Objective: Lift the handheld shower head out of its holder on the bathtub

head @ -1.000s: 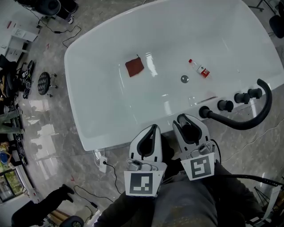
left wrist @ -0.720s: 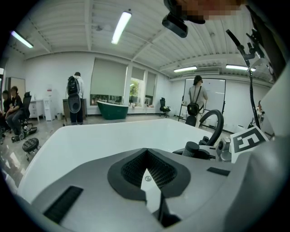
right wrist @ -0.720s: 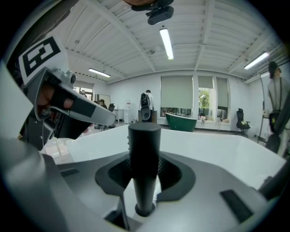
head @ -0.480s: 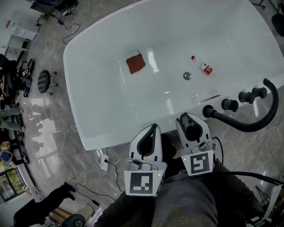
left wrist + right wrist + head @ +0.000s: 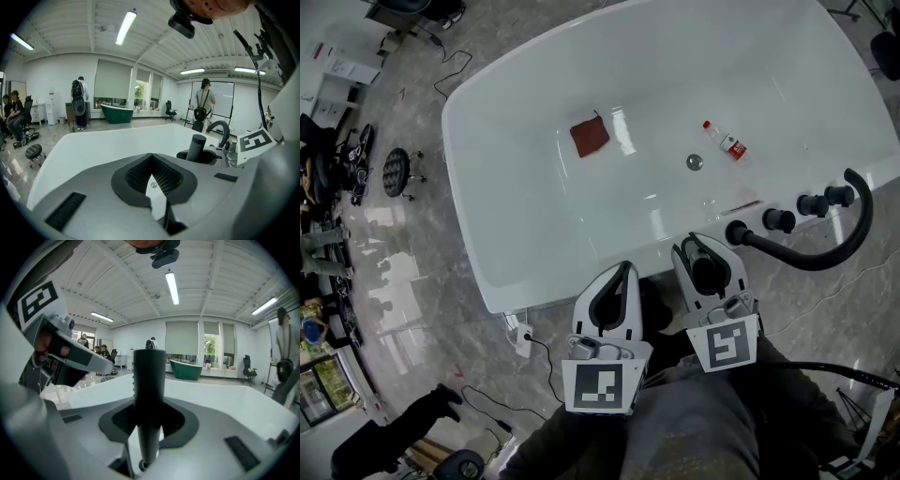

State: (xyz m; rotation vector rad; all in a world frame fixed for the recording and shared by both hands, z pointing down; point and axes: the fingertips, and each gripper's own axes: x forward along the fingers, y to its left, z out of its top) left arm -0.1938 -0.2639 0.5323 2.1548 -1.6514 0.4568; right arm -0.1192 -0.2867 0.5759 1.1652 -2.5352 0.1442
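While clamped upright between the jaws of the right gripper (image 5: pixel 701 251), black handheld shower head (image 5: pixel 149 380), at the near rim of the white bathtub (image 5: pixel 534 234). Left gripper (image 5: pixel 622 274) just left, jaws pressed together on nothing. Farther off, on the tub floor, red cloth (image 5: pixel 589 137) and small bottle (image 5: pixel 724 141).

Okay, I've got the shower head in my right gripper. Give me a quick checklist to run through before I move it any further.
1. Right gripper shut on the shower head handle: ok.
2. Handle stands upright between the jaws in the right gripper view: ok.
3. Handle clear of its holder: cannot tell, no holder shows.
4. Left gripper shut with nothing in it, free to help: ok.
5. Black curved spout and knobs lie apart from the right gripper, off to its right: ok.
6. Hose free to follow: cannot tell.
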